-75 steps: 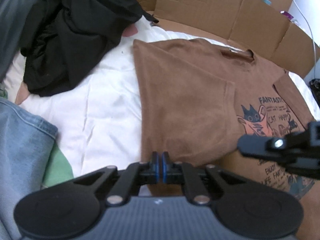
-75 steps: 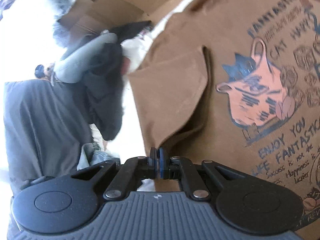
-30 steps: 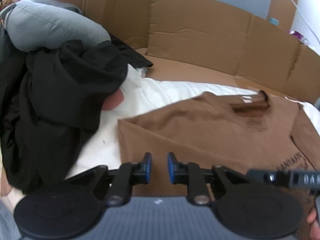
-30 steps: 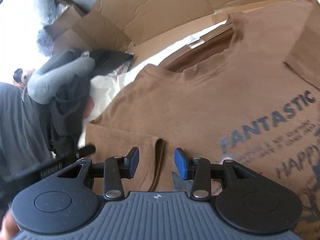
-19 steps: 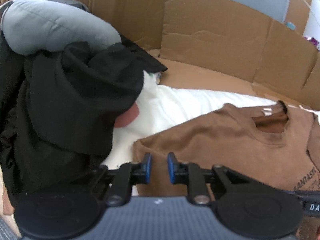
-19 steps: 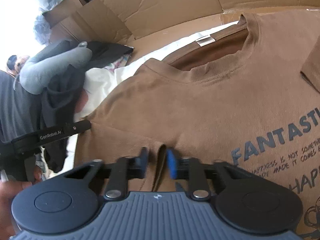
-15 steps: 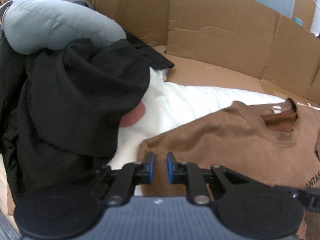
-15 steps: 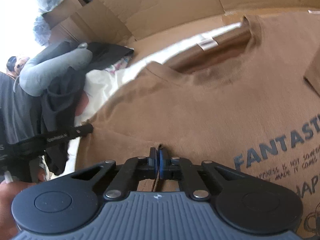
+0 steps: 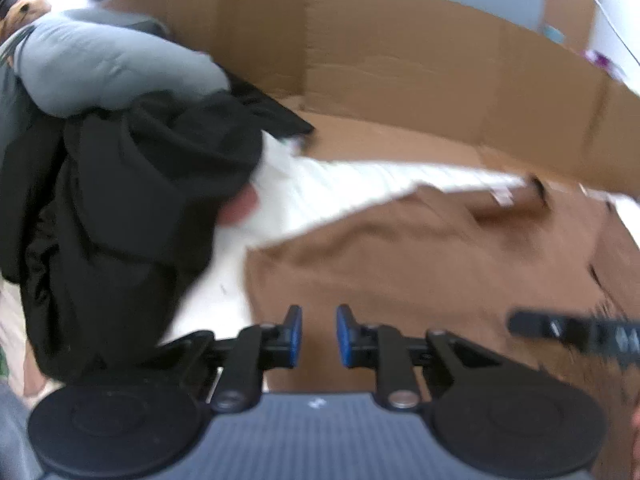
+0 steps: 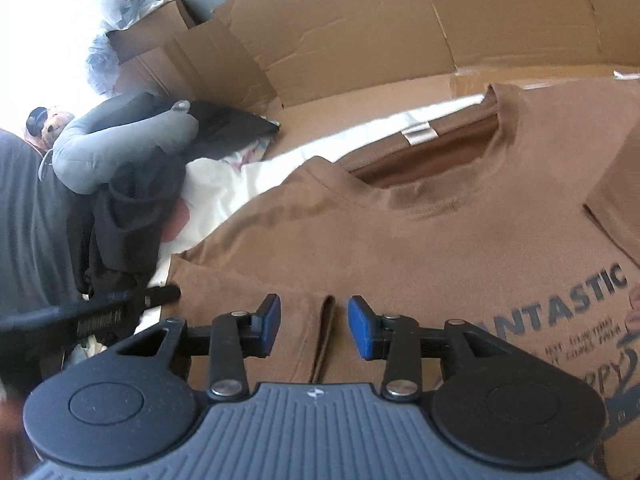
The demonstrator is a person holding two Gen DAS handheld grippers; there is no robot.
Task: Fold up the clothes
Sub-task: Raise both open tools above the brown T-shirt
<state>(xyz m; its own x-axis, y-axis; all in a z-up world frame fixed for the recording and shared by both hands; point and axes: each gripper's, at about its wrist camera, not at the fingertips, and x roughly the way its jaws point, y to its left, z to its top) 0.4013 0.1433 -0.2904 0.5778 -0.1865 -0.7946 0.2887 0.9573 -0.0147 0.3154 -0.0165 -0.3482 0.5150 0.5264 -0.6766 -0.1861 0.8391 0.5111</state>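
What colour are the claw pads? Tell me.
Blue pads on black arms, clearest in the right wrist view.

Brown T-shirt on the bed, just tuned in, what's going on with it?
A person is folding the brown T-shirt, spread print-up on a white sheet beside a heap of dark clothes. The right hand-held gripper is opening, its pads either side of the folded-in sleeve's hem without pinching it. The left hand-held gripper hovers, narrowly open, over the shirt's edge, holding nothing.

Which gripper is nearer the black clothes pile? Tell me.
Left. The left gripper sits right beside the black clothes pile, at the edge of the brown shirt. The right gripper, jaws opening around the sleeve hem, is farther across the shirt.
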